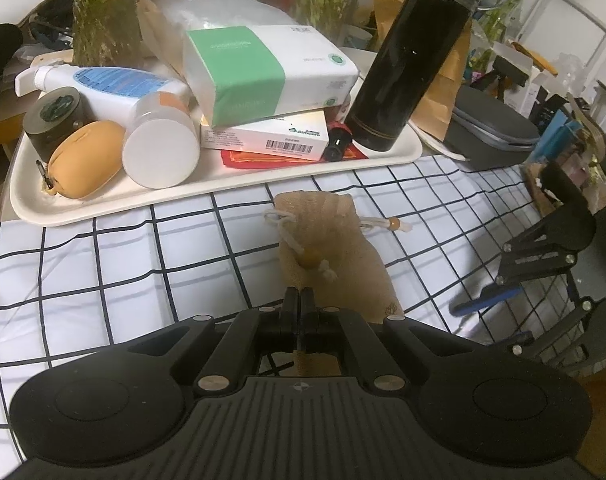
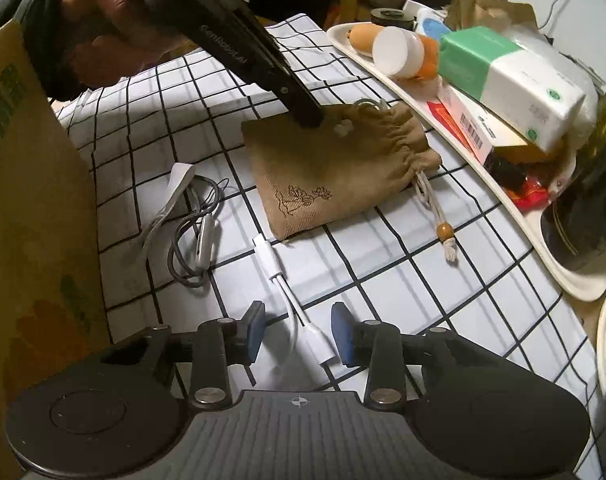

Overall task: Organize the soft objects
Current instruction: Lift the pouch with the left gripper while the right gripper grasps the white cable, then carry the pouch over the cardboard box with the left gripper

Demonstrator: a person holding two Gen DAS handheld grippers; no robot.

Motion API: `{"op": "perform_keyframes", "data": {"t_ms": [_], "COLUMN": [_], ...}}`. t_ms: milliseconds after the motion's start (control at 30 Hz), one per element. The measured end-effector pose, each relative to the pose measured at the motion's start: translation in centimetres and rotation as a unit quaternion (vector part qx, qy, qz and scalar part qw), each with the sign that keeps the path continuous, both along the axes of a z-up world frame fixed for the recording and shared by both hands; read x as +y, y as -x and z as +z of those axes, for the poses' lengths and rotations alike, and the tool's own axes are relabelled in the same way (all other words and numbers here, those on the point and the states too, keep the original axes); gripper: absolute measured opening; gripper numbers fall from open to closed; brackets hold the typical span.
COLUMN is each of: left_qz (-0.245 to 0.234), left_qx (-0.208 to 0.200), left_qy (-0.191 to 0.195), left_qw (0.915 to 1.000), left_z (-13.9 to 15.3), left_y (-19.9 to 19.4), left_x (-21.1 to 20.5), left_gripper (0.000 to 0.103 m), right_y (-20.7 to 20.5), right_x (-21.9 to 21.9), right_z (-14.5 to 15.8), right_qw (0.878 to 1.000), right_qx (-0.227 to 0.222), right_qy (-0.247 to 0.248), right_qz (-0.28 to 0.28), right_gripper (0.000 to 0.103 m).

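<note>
We see crowded tray [image 2: 387, 76] behind pouch [image 2: 335, 168]; left gripper [image 1: 299, 294] pinches pouch shut; right gripper [image 2: 297, 330], partly open, straddles white adapter [image 2: 299, 316].

Soft indoor light falls from above, a bit dim and warm. The checked cloth [image 1: 143, 256] shows pale grey shadows, and its grid bows hard toward the edges of both views. Glare whitens the tissue pack [image 2: 535, 84]. The hand [image 2: 99, 32] is dark and smeared; corners go black.
</note>
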State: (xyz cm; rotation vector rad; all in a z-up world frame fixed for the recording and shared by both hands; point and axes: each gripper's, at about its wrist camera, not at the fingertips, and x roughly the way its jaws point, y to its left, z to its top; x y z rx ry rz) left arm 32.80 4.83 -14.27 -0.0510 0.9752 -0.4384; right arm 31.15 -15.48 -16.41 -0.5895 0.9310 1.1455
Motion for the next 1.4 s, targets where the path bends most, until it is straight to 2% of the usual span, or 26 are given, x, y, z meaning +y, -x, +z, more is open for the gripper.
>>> {"op": "perform_keyframes", "data": {"t_ms": [100,133,333,600,833,1033,1400], "left_qz": [0.004,0.006,0.013,0.012,0.019,0.029,0.02], "left_qx": [-0.005,-0.007,-0.02,-0.047,-0.083,-0.108,-0.154], "left_qy": [0.005,0.008,0.019,0.028,0.035,0.033,-0.012], "left_qw": [1.0,0.9999,0.9995,0.9985,0.9958,0.9932,0.9878], "left_z": [0.3,0.4,1.5,3.4,6.2,8.4,13.2], "left_y": [0.1,0.1,0.4,1.4,3.2,5.2,10.5], "left_x": [0.1,0.2,0.5,0.5,0.9,1.2,0.0], "left_gripper": [0.001,0.001,0.001,0.001,0.001,0.001,0.001], "right_y": [-0.1,0.0,0.9,-0.1,1.6,3.2,7.7], "right_x": [-0.2,-0.2,-0.5,-4.8,-8.0,-9.9,-10.4], "right_z": [0.1,0.1,0.5,4.9,8.2,10.8,15.9], "right_qw": [1.0,1.0,0.999,0.994,0.981,0.963,0.941], "right_qx": [-0.003,-0.005,-0.031,-0.03,-0.05,-0.064,-0.086], "right_qy": [0.005,0.01,0.036,-0.02,-0.052,-0.079,-0.146], "right_qz": [-0.002,0.0,0.005,-0.099,-0.181,-0.251,-0.293], "right_gripper": [0.011,0.009,0.007,0.007,0.007,0.007,0.007]}}
